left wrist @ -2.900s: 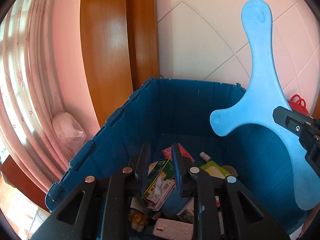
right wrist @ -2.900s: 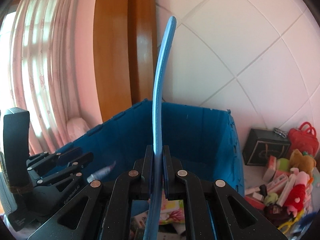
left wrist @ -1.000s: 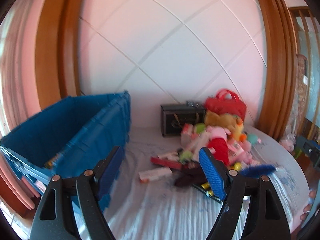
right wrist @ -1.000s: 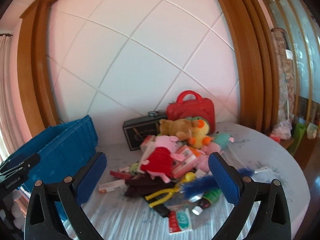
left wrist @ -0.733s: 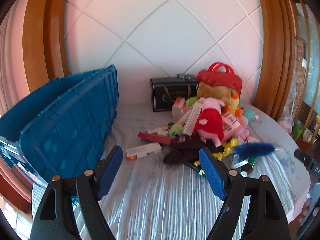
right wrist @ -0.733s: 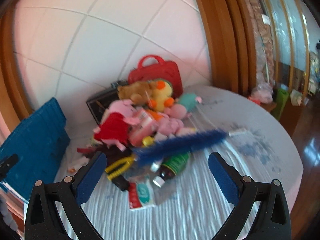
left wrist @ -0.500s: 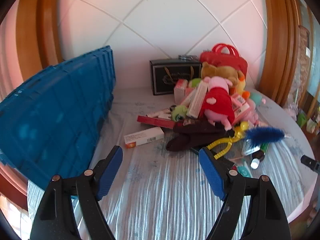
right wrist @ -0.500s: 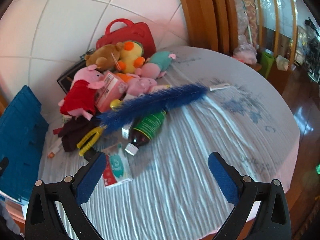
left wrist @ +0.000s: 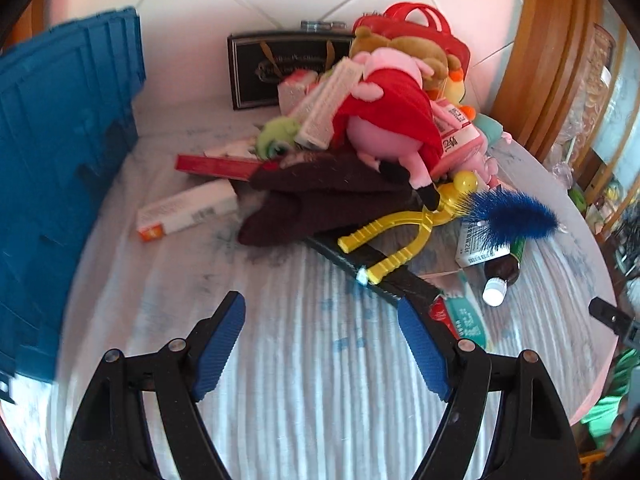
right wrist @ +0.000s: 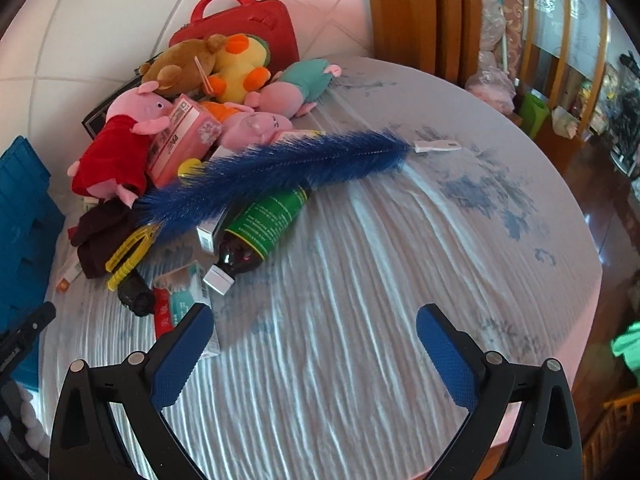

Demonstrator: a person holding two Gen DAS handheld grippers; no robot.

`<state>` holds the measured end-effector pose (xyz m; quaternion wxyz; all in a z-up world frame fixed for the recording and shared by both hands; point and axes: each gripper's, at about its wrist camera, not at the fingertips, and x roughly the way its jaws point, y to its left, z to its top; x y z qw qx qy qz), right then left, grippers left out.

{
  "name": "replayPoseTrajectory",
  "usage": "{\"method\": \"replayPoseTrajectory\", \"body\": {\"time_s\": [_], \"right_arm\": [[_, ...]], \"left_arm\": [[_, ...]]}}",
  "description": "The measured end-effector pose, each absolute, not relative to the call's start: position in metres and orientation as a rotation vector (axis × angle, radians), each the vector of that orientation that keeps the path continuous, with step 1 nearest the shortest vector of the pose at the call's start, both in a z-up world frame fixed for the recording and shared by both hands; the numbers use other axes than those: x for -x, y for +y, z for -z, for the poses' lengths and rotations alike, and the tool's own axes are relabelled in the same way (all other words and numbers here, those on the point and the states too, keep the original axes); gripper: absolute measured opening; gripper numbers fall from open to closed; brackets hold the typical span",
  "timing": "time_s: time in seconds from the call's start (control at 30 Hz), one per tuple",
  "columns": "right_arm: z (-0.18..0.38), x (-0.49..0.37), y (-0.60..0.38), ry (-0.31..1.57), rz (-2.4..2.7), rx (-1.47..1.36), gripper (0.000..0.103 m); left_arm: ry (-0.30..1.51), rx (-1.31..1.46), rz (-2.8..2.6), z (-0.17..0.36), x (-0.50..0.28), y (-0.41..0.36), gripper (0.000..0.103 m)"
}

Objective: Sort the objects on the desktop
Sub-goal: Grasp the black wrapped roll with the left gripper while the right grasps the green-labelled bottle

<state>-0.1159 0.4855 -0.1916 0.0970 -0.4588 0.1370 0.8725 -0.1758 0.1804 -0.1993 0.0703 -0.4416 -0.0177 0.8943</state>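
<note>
Step in hand, by judgement: both grippers empty, approaching the pile for a fresh pick. Blue ribbed plastic crate, rigid, left of the pile. Blue bristle brush, long and fluffy, draped across the pile's right side; needs a pinch mid-length. Brown glass bottle, green label, under it. Left gripper and right gripper: fingers wide apart, holding nothing.
</note>
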Motion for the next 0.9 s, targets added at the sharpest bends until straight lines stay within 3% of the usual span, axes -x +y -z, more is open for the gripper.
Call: {"method": "replayPoseTrajectory", "body": {"time_s": [0.47, 0.5, 0.53, 0.6, 0.67, 0.73, 0.9], "right_arm": [[0.240, 0.217, 0.514, 0.319, -2.669, 1.736, 0.103], [0.244, 0.223, 0.512, 0.325, -2.672, 1.759, 0.103], [0.247, 0.229, 0.508, 0.327, -2.677, 1.779, 0.103], [0.251, 0.238, 0.499, 0.311, -2.689, 1.808, 0.103], [0.257, 0.247, 0.487, 0.303, -2.698, 1.840, 0.103], [0.262, 0.253, 0.478, 0.312, -2.699, 1.858, 0.103], [0.276, 0.264, 0.463, 0.285, -2.650, 1.863, 0.101]], "left_arm": [[-0.068, 1.659, -2.684, 0.283, 0.256, 0.257, 0.078], [-0.103, 1.640, -2.684, 0.284, 0.256, 0.251, 0.075], [-0.125, 1.647, -2.683, 0.284, 0.255, 0.245, 0.062], [-0.157, 1.674, -2.666, 0.286, 0.251, 0.232, 0.048], [-0.180, 1.692, -2.661, 0.288, 0.243, 0.218, 0.047], [-0.160, 1.712, -2.668, 0.290, 0.235, 0.208, 0.036], [-0.107, 1.737, -2.668, 0.290, 0.206, 0.182, 0.036]]}}
